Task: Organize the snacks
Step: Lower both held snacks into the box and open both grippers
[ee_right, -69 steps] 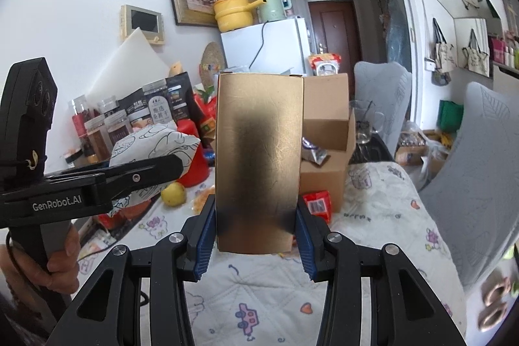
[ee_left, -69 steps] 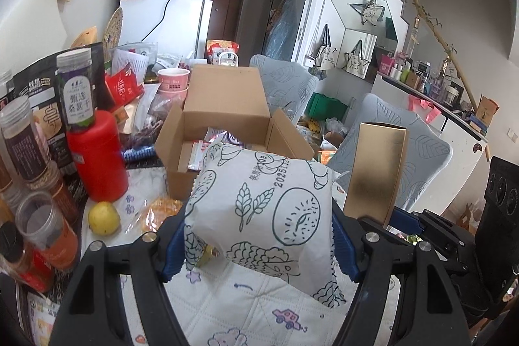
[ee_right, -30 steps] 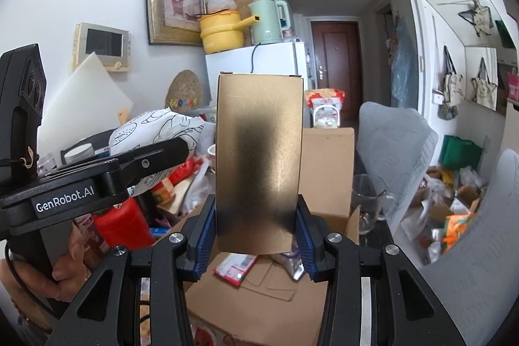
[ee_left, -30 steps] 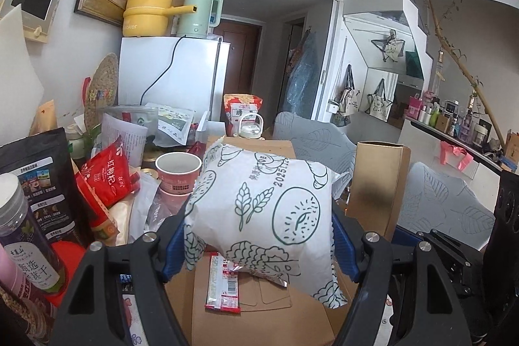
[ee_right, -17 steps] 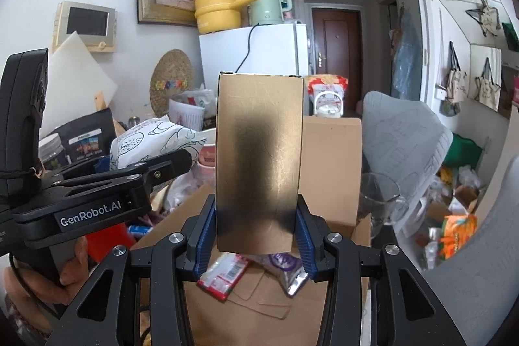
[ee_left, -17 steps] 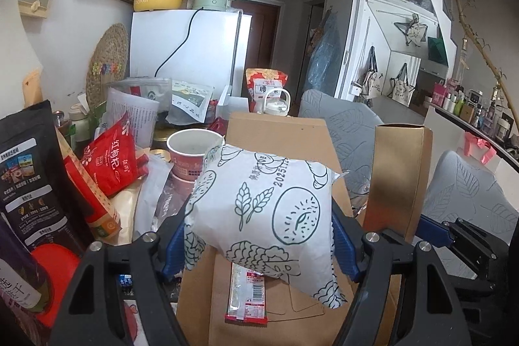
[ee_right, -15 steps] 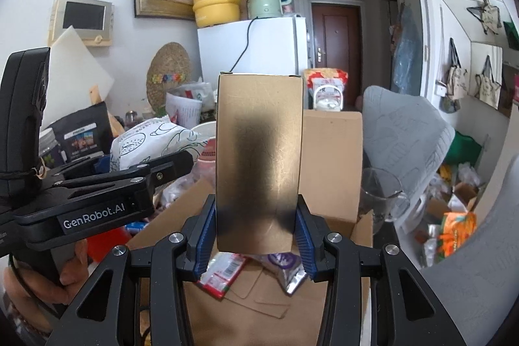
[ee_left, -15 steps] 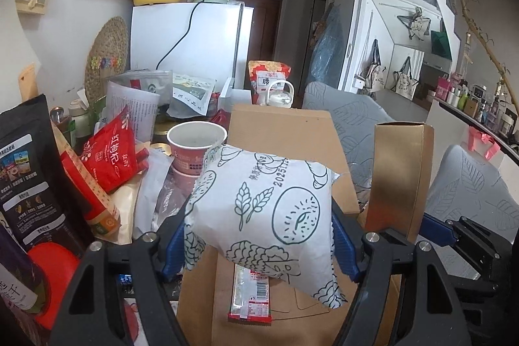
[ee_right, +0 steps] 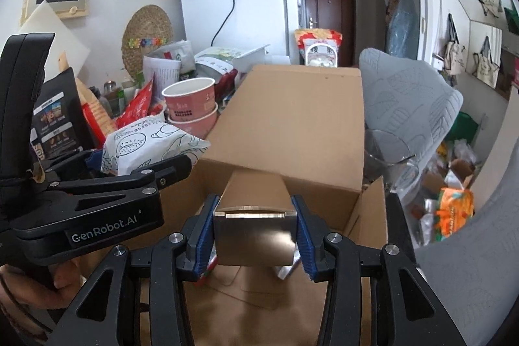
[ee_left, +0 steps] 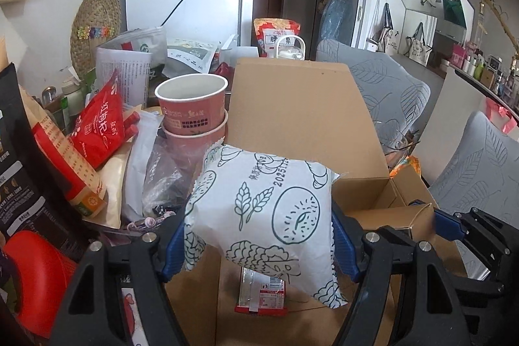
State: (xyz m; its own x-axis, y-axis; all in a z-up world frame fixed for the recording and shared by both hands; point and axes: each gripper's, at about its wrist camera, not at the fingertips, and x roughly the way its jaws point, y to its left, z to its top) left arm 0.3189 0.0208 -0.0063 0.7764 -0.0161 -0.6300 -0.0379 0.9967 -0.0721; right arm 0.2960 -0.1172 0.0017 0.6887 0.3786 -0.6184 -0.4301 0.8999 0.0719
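Observation:
In the left wrist view my left gripper (ee_left: 258, 245) is shut on a puffy white snack bag (ee_left: 262, 209) printed with green drawings, its blue pads pressing both sides. The bag hangs over an open cardboard box (ee_left: 301, 119) whose flap stands up behind it. A red snack packet (ee_left: 261, 294) lies on the box floor under the bag. In the right wrist view my right gripper (ee_right: 254, 235) is shut on a gold box (ee_right: 254, 226), which now lies tipped forward, end-on to me, low inside the cardboard box (ee_right: 292, 125). The left gripper (ee_right: 113, 193) and its bag (ee_right: 152, 141) are just left of it.
Stacked pink paper cups (ee_left: 191, 106), a red snack bag (ee_left: 97, 125), black pouches and a red lid (ee_left: 32, 265) crowd the left of the box. Grey leaf-print chairs (ee_left: 382, 86) stand to the right. A glass (ee_right: 386, 151) sits by the box's right wall.
Both grippers have moved forward and down over the open cardboard box. The gold box, upright before, has tipped forward between the right pads. The white bag hangs lower, nearer the red packet.

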